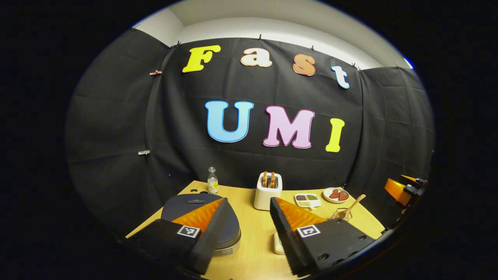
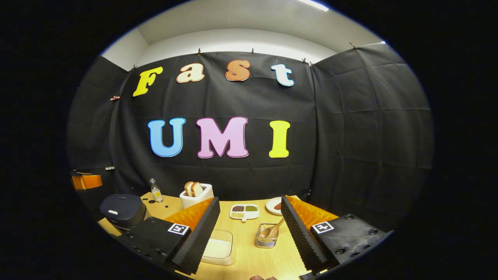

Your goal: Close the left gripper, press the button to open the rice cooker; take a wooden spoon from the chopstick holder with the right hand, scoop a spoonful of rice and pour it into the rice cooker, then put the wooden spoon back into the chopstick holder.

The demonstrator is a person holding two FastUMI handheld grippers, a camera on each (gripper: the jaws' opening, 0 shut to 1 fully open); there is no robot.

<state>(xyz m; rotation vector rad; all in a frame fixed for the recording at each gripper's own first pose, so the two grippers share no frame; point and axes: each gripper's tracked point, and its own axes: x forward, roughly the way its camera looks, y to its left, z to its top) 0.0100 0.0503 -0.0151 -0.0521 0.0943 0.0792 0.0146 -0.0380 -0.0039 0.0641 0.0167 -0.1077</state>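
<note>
Left gripper view: left gripper above near tabletop, jaws spread wide, holding nothing. Rice cooker at left under left finger, lid down. Toaster centre back. Wooden spoon leaning in chopstick holder at right.

Right gripper view: right gripper jaws apart, empty. Chopstick holder with spoon between fingers; rice container beside left finger; rice cooker far left, closed.

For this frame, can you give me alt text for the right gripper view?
The right tool hangs open above a wooden table, its fingers framing a rice container and a holder with a spoon. A closed rice cooker sits far left.
</note>
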